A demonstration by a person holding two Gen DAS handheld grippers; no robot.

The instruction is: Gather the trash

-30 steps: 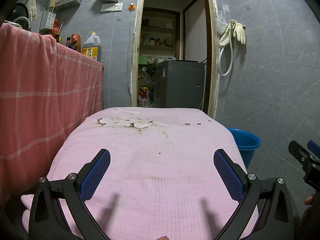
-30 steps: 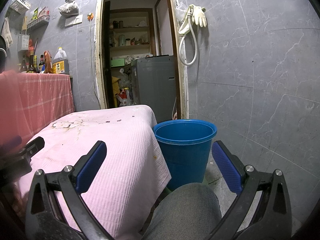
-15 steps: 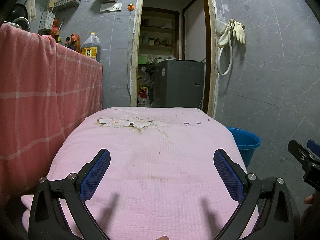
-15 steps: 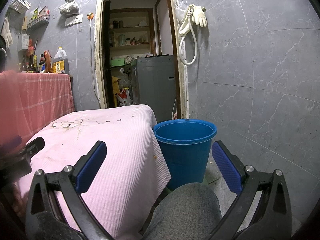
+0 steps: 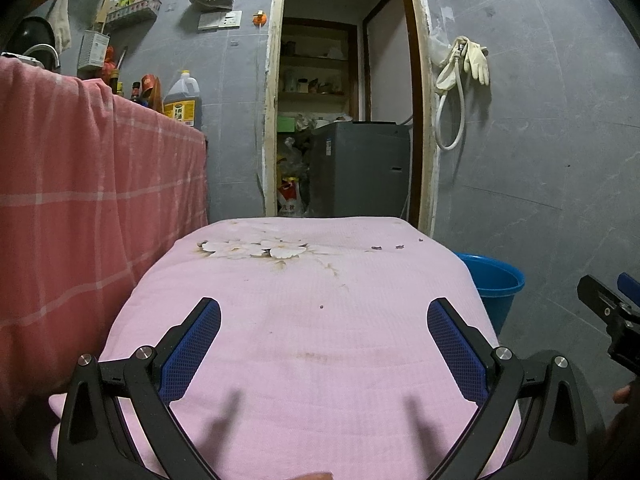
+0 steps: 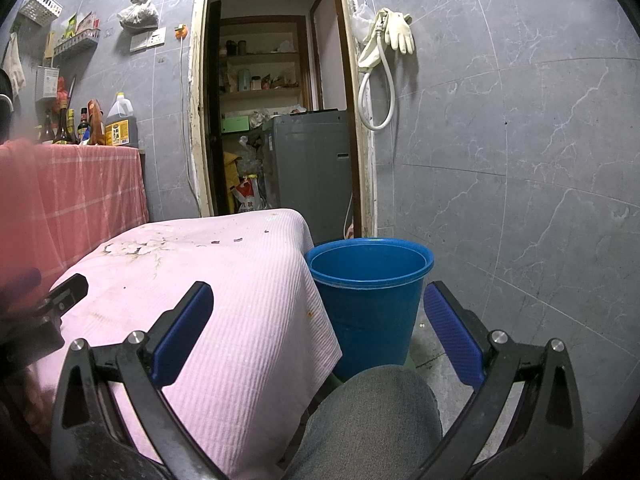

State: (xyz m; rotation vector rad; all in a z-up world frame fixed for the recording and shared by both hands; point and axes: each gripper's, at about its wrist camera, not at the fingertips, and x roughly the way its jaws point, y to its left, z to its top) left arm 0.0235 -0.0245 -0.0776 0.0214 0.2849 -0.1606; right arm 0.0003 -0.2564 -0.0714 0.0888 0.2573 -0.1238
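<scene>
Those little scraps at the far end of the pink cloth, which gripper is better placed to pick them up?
Probably the left gripper: it is open over the pink cloth, facing the scraps. The right gripper, also open, straddles the cloth's edge and the blue bucket.

— What can't I make out?
— Specks (image 5: pixel 387 247) at the far end of my pink tabletop cloth (image 5: pixel 320 340): too small to identify.
— And the blue bucket (image 6: pixel 370 300)?
— Its base sits behind my grey-clad knee (image 6: pixel 372 420); the left view shows only a sliver past the cloth.
</scene>
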